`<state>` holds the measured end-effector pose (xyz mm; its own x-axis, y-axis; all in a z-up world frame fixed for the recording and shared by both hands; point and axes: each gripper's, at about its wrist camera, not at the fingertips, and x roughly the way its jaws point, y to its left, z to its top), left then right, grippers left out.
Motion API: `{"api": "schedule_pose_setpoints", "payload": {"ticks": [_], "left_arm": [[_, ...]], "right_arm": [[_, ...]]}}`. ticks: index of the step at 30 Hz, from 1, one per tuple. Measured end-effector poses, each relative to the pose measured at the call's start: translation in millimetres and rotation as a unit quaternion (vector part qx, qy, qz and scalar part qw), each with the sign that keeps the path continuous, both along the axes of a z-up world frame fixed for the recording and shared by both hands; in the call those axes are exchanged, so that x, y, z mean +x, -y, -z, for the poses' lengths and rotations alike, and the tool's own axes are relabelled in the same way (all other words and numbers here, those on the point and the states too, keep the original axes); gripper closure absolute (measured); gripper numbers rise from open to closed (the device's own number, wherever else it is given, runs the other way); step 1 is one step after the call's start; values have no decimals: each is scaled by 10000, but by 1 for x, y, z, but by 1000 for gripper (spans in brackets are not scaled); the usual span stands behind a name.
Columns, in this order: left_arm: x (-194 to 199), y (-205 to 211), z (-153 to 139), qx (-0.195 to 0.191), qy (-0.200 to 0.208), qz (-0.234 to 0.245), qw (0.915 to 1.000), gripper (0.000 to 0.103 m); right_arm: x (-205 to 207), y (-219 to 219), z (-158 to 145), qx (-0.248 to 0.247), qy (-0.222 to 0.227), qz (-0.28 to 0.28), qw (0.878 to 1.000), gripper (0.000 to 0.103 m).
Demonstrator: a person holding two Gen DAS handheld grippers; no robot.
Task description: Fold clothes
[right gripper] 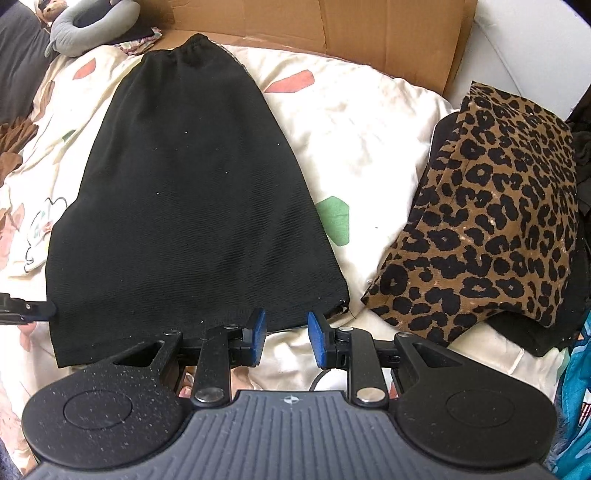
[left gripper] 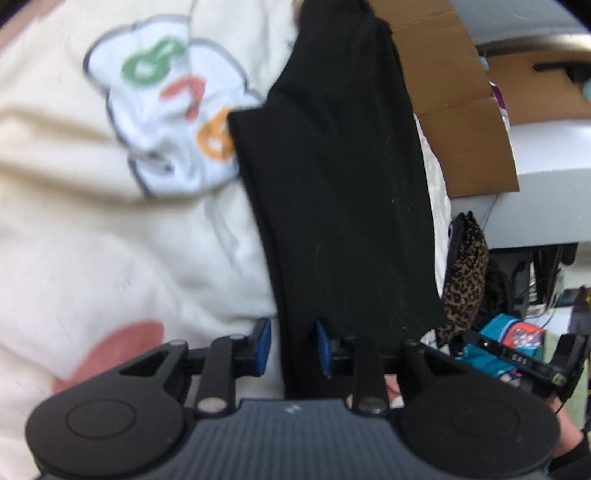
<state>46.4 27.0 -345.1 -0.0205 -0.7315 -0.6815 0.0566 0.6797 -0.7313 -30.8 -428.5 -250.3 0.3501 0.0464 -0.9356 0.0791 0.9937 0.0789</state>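
A black skirt [right gripper: 192, 199] lies flat on the cream bedspread [right gripper: 369, 140], waistband at the far end and hem toward me. My right gripper [right gripper: 286, 338] is open and empty, just in front of the hem near its right corner. My left gripper [left gripper: 291, 345] is open, and the skirt's hem edge [left gripper: 332, 184] hangs between its blue pads without being clamped. The left gripper's tip also shows in the right wrist view [right gripper: 26, 308], at the skirt's left hem corner.
A folded leopard-print garment [right gripper: 491, 229] sits on dark clothes at the right. Flattened cardboard [right gripper: 332, 26] stands behind the bed. A grey neck pillow [right gripper: 88, 26] lies at the far left. The bedspread carries a printed number patch [left gripper: 173, 107].
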Motion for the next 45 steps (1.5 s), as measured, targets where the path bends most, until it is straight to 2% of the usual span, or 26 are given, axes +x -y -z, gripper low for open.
{"api": "schedule_pose_setpoints", "payload": {"ticks": [5,12,16,20,29,33,36,41,45], "left_arm": [[-7,1,22,-426,-422,-173,9980,69],[-12,4,46,-1019,-834,-553,9897,69],[-15,2,56,-1329,-1022,-737,9831,72],[-17,-2,59,-1476,-1166,-852,9785,77],[-19,10,50,-990,-932,-615,9888,95],[-19,16,36,-692,-691,-452,9942,98],[-19,19,26,-490,-539,-344,9967,98],[-16,28,18,-260,-471,-218,9983,98],[-10,39,13,-87,-417,-67,9991,98]], "right_arm": [[3,0,6,43,-49,6,10000,72],[5,1,18,80,-180,19,9998,72],[6,3,24,131,-162,143,9997,72],[7,11,30,238,-118,394,9989,72],[3,34,42,411,291,966,9940,72],[3,44,49,595,543,1128,9903,72],[7,47,50,571,751,1052,9900,72],[13,56,44,601,1235,1092,9845,71],[21,63,55,924,1196,1069,9827,70]]}}
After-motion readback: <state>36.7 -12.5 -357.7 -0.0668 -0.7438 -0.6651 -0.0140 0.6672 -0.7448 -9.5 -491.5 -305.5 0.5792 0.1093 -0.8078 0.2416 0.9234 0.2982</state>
